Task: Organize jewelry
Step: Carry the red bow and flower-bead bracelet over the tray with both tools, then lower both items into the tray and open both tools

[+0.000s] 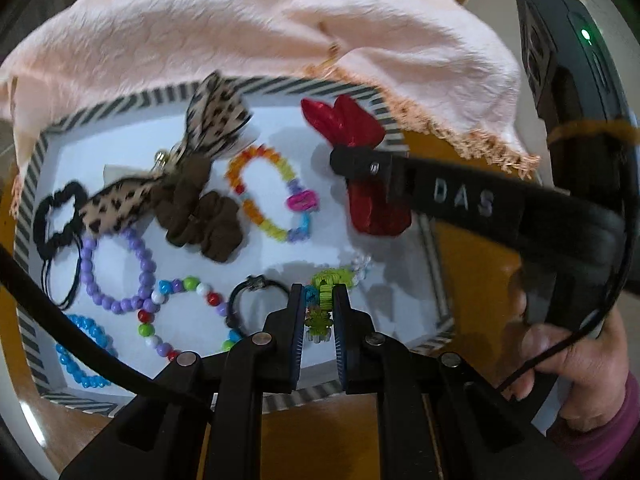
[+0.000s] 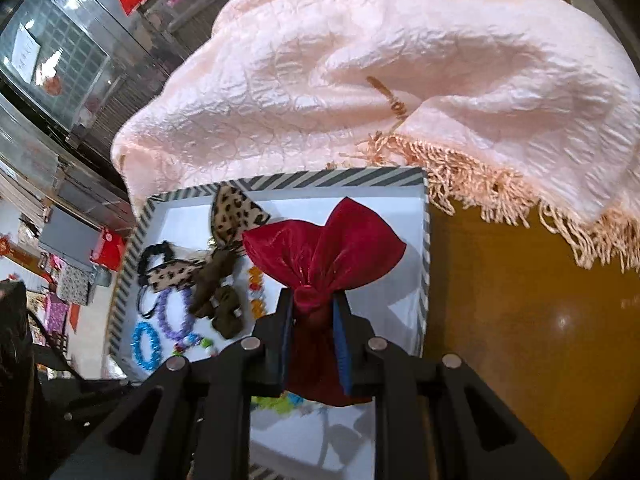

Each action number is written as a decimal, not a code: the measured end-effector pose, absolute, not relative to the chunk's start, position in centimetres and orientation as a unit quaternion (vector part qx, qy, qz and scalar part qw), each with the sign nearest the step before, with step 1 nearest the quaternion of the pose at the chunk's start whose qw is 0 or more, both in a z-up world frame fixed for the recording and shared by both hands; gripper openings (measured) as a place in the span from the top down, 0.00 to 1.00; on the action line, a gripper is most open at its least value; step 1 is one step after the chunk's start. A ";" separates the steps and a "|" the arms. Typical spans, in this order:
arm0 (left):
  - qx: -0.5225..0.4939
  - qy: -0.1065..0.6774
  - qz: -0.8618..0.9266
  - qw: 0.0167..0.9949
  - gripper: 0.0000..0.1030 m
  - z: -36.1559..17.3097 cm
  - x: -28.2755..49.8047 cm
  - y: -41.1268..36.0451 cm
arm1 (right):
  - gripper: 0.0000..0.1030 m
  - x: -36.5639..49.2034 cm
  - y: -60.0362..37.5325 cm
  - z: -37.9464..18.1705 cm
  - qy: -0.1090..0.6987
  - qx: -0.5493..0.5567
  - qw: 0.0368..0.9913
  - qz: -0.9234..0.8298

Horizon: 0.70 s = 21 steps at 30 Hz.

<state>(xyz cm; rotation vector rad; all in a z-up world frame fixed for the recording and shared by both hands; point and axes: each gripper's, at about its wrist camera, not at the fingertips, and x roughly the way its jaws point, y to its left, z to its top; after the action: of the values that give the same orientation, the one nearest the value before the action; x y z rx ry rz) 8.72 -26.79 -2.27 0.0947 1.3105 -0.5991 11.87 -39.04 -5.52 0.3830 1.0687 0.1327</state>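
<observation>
Fingers first: my right fingers (image 2: 314,312) are clenched on the red bow (image 2: 324,240) at its knot, holding it over the box's two o'clock corner, while my left fingers (image 1: 318,304) pinch the green bracelet (image 1: 326,284) at the box's six o'clock edge.

Largest to smallest from there: the pink cloth (image 1: 240,28) drapes over the twelve o'clock side, its fringe spilling onto the orange surface (image 2: 520,320). The striped box (image 1: 28,216) lies below it, white inside. In it, the leopard scrunchie (image 1: 212,120) sits at eleven o'clock with a brown scrunchie (image 1: 200,216) touching it, a black hair tie (image 1: 56,216) at nine, an orange-yellow bracelet (image 1: 264,192) near centre, a purple bracelet (image 1: 116,272) and a blue one (image 1: 80,348) toward eight, and a mixed-bead bracelet (image 1: 180,312) at seven.

My worry: the bow's satin looks slippery and could slide out if I loosen early. The green bracelet's elastic may stretch and snap free, or snag the small black tie (image 1: 248,296) beside it. The cloth's fringe could catch either piece.
</observation>
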 end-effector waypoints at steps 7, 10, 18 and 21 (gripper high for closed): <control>0.045 0.605 -0.260 0.752 0.88 -4.0 8.7 -26.8 | 0.81 13.7 -38.4 -7.7 0.527 0.134 0.839 0.022; 0.044 0.604 -0.253 0.755 0.88 -4.3 8.9 -26.8 | 0.79 14.0 -38.1 -7.5 0.521 0.114 0.846 0.014; 0.065 0.595 -0.231 0.767 0.87 -4.0 8.2 -25.6 | 0.52 11.5 -39.4 -5.4 0.501 0.150 0.853 0.012; 0.084 0.592 -0.219 0.771 0.87 -3.6 7.3 -24.6 | 0.50 9.2 -39.4 -4.2 0.483 0.152 0.862 0.013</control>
<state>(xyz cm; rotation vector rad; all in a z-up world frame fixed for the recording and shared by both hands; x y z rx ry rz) 7.31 -24.62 -3.59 0.1811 1.2836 -0.4751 9.19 -39.41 -4.15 0.3192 1.0133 0.0266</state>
